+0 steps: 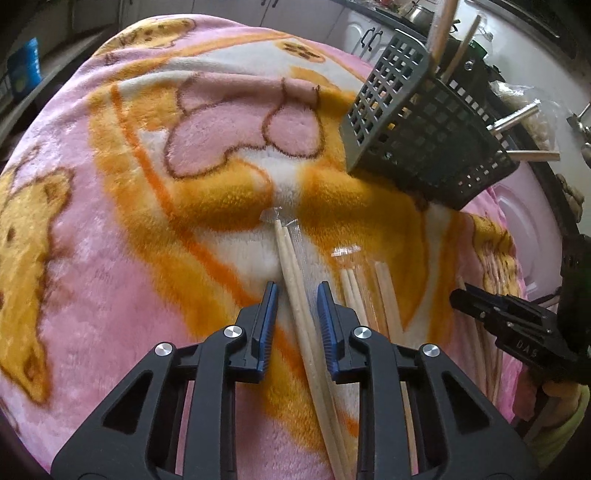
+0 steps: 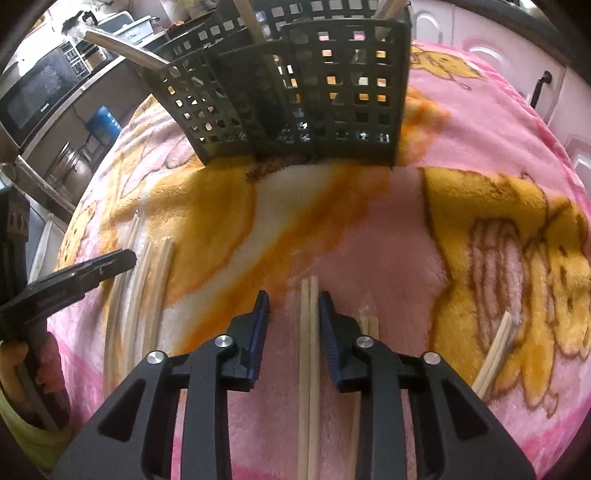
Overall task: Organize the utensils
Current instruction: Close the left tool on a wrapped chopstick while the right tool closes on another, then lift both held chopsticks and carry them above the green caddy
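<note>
A pair of pale wooden chopsticks (image 1: 291, 266) in a clear wrapper lies on the pink and orange blanket (image 1: 147, 184). It runs between the jaws of my left gripper (image 1: 297, 286), which stands narrowly open, pads clear of the sticks. My right gripper (image 2: 293, 295) is also narrowly open around another chopstick pair (image 2: 309, 314), which lies close to the right pad. More wrapped pairs (image 1: 351, 284) lie between the two grippers. The dark grey perforated caddy (image 2: 295, 103) stands upright beyond both.
The caddy (image 1: 424, 140) holds wooden handles (image 1: 443, 29) and metal handles (image 1: 517, 118). Loose chopstick pairs lie at the right (image 2: 495, 350) and beside my right gripper (image 2: 369, 325). A microwave (image 2: 40, 92) and a blue bottle (image 2: 103, 122) stand past the blanket's left edge.
</note>
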The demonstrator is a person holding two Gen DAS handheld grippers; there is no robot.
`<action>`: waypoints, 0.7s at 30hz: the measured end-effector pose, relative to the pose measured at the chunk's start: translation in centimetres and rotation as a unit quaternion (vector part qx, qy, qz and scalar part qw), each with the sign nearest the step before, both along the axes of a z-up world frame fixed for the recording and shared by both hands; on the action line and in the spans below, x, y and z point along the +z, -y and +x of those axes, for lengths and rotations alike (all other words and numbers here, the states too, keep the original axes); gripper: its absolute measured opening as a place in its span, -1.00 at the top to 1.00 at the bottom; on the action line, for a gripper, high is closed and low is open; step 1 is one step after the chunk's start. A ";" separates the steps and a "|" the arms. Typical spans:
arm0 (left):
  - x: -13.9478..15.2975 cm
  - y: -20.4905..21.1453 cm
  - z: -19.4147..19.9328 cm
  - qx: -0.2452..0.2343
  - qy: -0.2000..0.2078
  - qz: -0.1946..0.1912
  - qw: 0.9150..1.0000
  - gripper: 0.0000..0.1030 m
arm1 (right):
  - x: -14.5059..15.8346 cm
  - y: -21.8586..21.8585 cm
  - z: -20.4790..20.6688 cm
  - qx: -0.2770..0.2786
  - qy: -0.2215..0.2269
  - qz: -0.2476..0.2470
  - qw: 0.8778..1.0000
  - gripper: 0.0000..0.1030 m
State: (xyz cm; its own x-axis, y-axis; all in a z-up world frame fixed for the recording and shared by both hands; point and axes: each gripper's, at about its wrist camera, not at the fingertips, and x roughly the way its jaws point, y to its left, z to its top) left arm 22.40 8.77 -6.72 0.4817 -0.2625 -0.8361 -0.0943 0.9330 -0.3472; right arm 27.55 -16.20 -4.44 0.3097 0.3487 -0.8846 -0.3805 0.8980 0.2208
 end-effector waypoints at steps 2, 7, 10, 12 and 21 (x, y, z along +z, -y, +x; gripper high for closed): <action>0.0 -0.3 0.6 0.001 -0.006 -0.008 1.000 0.69 | 0.1 -0.1 0.2 0.008 -0.004 0.006 1.000 0.78; -0.1 -0.8 2.4 -0.001 -0.029 -0.022 0.999 0.69 | 1.2 -1.0 -0.4 0.036 0.004 0.012 0.999 0.89; -0.1 -1.0 3.3 -0.005 -0.035 -0.023 0.999 0.74 | 2.1 -1.2 -0.9 0.047 0.014 0.027 0.998 0.89; -0.1 -1.0 3.7 -0.007 -0.040 -0.013 0.999 0.83 | 2.7 -1.3 -1.1 0.052 0.022 0.040 0.998 0.89; 1.9 -1.0 2.8 -0.001 -0.001 -0.008 1.000 0.94 | 6.2 0.6 -2.8 0.055 0.066 0.087 0.993 0.89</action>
